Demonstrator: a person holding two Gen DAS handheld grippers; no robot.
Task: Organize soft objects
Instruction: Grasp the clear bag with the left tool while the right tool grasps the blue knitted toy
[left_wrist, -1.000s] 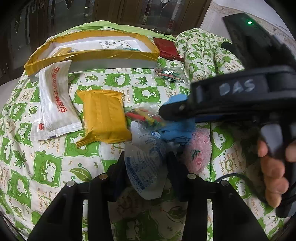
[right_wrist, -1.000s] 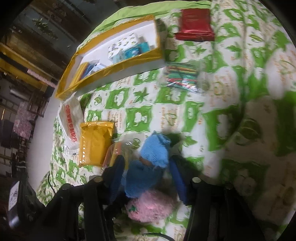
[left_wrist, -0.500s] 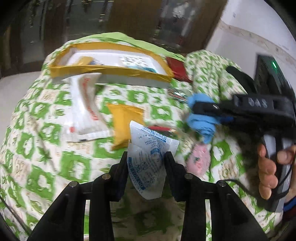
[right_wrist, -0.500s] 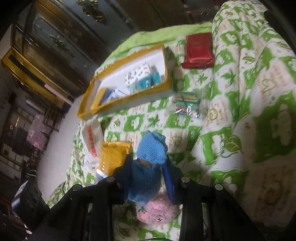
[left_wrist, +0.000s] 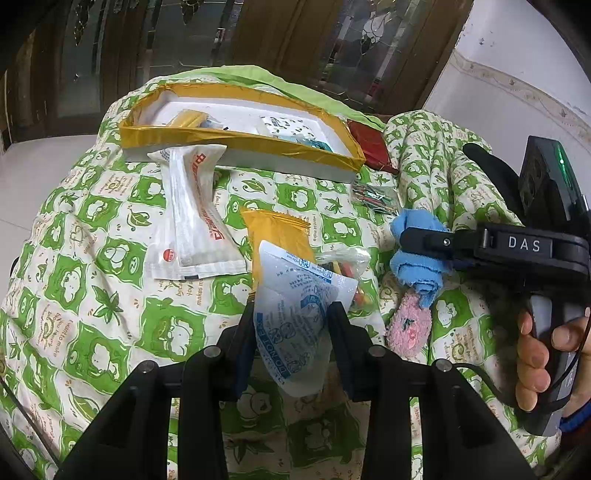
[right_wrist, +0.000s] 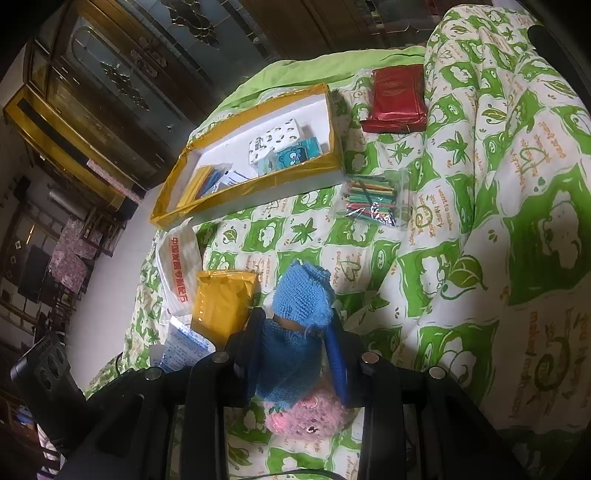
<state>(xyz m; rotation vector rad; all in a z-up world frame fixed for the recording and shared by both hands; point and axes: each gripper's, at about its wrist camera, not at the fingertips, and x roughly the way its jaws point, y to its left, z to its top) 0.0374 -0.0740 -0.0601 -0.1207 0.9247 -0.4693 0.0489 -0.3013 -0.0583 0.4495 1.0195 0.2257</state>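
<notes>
The left gripper is clamped on a crinkly, translucent sachet, held above the quilt. The right gripper, which has just been closing, pinches a blue knitted toy with a fuzzy pink end, also lifted.

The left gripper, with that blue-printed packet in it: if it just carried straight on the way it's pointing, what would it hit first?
Most likely the yellow packet lying on the quilt just beyond the left gripper and its blue-printed sachet; depth is hard to judge.
</notes>
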